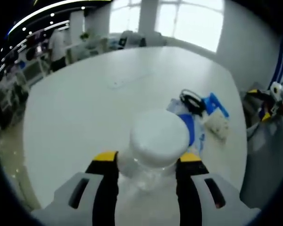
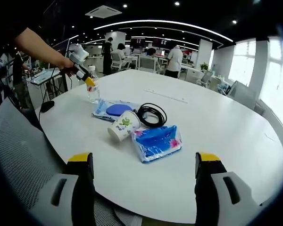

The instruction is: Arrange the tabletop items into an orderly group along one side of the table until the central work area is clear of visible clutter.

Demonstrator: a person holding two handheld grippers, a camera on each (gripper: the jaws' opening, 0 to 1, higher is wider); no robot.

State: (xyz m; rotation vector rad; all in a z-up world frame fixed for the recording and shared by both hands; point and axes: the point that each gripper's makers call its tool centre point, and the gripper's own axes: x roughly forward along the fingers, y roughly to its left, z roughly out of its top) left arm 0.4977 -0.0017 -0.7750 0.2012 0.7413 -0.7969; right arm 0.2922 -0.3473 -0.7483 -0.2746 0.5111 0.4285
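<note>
— So, where does the left claw (image 1: 148, 162) stand?

— Clamped on a clear plastic bottle (image 1: 153, 150) with a white cap; both yellow-tipped jaws press its sides. From the right claw's camera I see that same bottle (image 2: 93, 92) standing upright near the desk's (image 2: 217, 141) left edge, a person's hand (image 2: 66, 62) holding the left claw (image 2: 87, 77) down over it.

— And the right claw (image 2: 144, 162)?

— Wide apart, holding nothing, hanging just off the desk's near edge.

— What about the clutter?

— Bunched together toward the near-left part of the white round desk. A paper cup (image 2: 124, 126) lies on its side, mouth toward the near edge. Just beside it sits a blue tissue pack (image 2: 156, 141), and a coiled black cable (image 2: 151, 115) rests just behind the two. A flat blue-and-white packet (image 2: 111, 110) lies between the cup and the bottle.

— Does the left claw's camera catch those?

— Yes, beyond the bottle, toward the desk's right edge: the cable (image 1: 192, 101), the cup (image 1: 217, 125) and the blue pack (image 1: 216, 104) close together. Much of the desk's far side is bare white.

— Anything around?

— An office with people standing at workstations in the background, and a grey mesh chair (image 2: 23, 150) at the near-left edge.
</note>
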